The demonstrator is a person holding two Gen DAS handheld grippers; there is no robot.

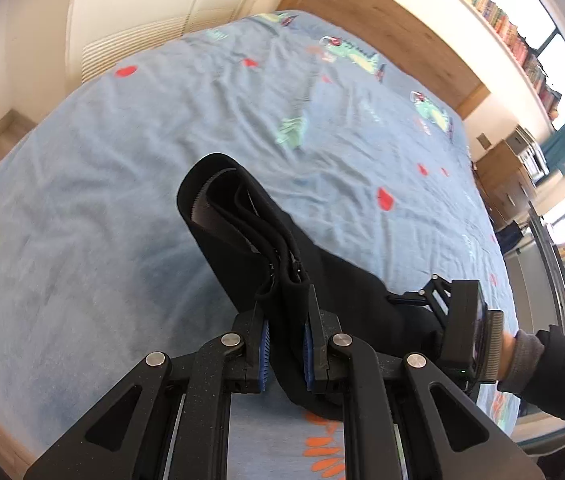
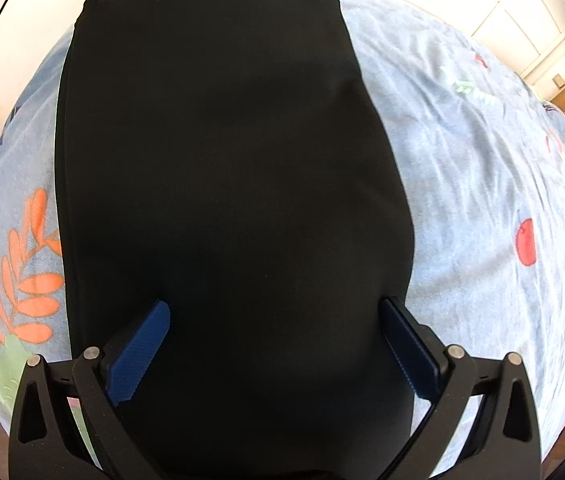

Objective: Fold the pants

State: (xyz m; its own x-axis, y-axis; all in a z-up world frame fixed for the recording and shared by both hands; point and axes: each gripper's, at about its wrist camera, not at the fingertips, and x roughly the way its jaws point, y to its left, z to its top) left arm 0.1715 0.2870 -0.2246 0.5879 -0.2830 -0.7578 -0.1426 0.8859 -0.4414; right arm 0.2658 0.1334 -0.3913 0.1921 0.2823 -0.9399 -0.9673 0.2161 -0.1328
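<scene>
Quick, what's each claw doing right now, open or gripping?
Left gripper: shut on the black pants.
Right gripper: open, its jaws spread wide over the pants, not clamping.

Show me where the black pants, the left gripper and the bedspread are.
black pants [image 2: 234,184], right wrist view, flat middle of the fabric.
left gripper [image 1: 285,354], left wrist view, between its fingertips.
bedspread [image 1: 122,152], left wrist view, bare blue area.

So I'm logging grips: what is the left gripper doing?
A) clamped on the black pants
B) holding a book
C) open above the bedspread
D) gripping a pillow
A: in the left wrist view, the left gripper pinches a fold of the black pants between its blue pads.
</scene>
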